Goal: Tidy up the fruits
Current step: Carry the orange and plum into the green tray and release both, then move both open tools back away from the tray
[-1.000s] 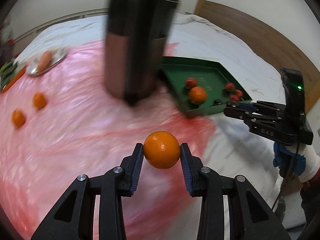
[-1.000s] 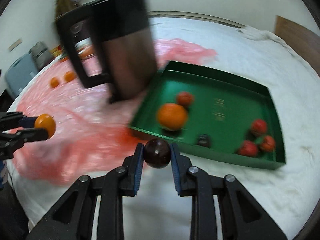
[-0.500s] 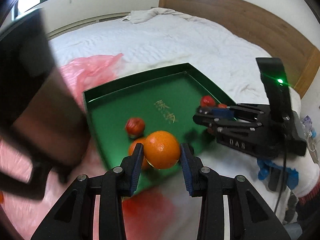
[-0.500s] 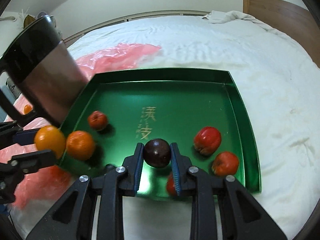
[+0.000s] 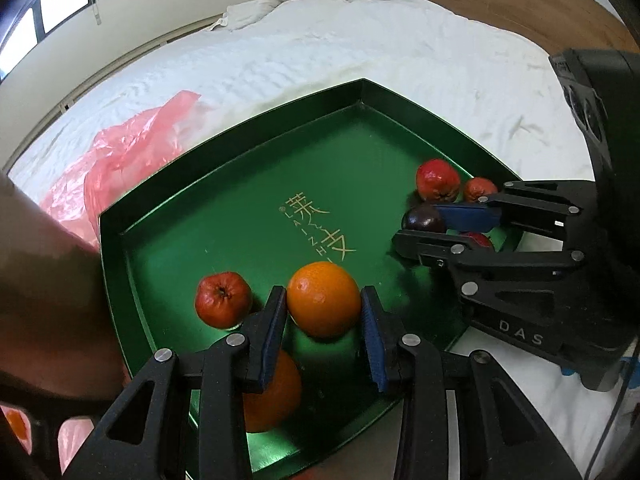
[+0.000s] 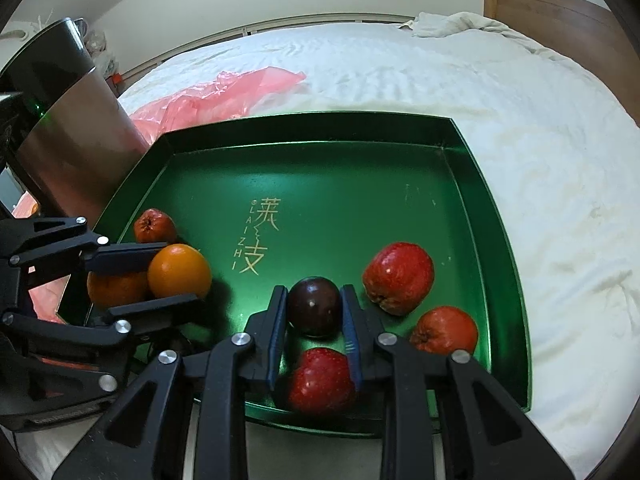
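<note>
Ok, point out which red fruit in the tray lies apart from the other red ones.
The small red fruit at the green tray's left side, beside the oranges. The other three red fruits cluster at the right, near the right gripper.

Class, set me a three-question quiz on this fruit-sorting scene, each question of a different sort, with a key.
1. True or false: the left gripper is shut on an orange.
2. What does the right gripper hold: A a dark plum, B a banana, C nothing?
3. Fill in: both grippers are over the green ____.

Key: 1 true; 2 A; 3 tray.
</note>
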Motion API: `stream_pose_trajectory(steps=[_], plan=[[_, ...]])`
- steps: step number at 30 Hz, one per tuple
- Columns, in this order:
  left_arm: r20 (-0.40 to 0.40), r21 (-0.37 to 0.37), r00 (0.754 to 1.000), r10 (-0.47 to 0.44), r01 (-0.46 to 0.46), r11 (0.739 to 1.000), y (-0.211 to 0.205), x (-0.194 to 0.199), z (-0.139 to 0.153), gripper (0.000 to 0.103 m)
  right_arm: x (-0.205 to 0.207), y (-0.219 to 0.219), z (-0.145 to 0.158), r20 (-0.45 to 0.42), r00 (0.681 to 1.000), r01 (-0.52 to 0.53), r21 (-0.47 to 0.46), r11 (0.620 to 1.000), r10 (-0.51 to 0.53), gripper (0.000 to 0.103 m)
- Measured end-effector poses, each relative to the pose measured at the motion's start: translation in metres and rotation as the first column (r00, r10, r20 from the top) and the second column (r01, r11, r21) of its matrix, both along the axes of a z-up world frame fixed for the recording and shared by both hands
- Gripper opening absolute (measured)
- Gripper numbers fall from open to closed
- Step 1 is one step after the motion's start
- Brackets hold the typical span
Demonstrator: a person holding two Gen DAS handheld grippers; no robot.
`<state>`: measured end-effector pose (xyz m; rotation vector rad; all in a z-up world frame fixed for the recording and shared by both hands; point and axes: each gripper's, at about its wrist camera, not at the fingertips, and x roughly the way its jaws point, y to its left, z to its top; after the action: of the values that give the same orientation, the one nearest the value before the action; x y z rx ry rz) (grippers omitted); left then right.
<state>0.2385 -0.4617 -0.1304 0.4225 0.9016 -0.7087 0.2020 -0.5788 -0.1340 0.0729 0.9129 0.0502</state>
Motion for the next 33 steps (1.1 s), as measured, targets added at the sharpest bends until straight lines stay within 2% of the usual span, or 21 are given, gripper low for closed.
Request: stream_pose_trajectory(steps=[9,11,12,13,17,24,27,30,33], plan=[[-0.006,0.029,1.000,0.000,0.000,1.000,-0.009,0.003,-0.001,0.034,0.000,0.001,0.002,-0.008,1.000,0.013,-0.005,1.000,-0.013,0.028],[0.006,0.035,1.000,0.004,-0.004,0.999,-0.009,0.002,0.001,0.034,0.000,0.002,0.004,-0.007,1.000,0.014,-0.007,1.000,-0.014,0.047],[0.009,0.035,1.000,0.008,-0.008,0.999,-0.008,0.003,0.003,0.034,-0.001,0.002,0.005,-0.005,1.000,0.017,-0.009,1.000,-0.017,0.062],[0.013,0.035,1.000,0.013,-0.013,0.999,-0.008,0.003,0.006,0.035,-0.001,0.002,0.006,-0.003,1.000,0.018,-0.008,1.000,-0.018,0.067],[0.033,0.026,0.999,0.034,-0.035,0.999,-0.001,0.001,0.018,0.046,-0.004,0.003,0.015,0.009,1.000,0.024,-0.008,1.000,-0.024,0.071],[0.066,-0.001,0.997,0.044,-0.044,0.999,0.018,-0.014,0.043,0.047,-0.017,0.004,0.043,0.045,0.998,0.055,-0.028,0.998,-0.054,0.077],[0.080,-0.026,0.996,0.049,-0.047,0.999,0.031,-0.026,0.054,0.047,-0.026,0.005,0.056,0.057,0.996,0.073,-0.039,0.997,-0.070,0.086],[0.090,-0.058,0.994,0.054,-0.049,0.997,0.049,-0.041,0.064,0.047,-0.038,0.007,0.068,0.071,0.994,0.086,-0.040,0.995,-0.083,0.089],[0.098,-0.078,0.994,0.058,-0.051,0.996,0.067,-0.060,0.072,0.047,-0.050,0.012,0.078,0.083,0.992,0.094,-0.043,0.995,-0.090,0.098]])
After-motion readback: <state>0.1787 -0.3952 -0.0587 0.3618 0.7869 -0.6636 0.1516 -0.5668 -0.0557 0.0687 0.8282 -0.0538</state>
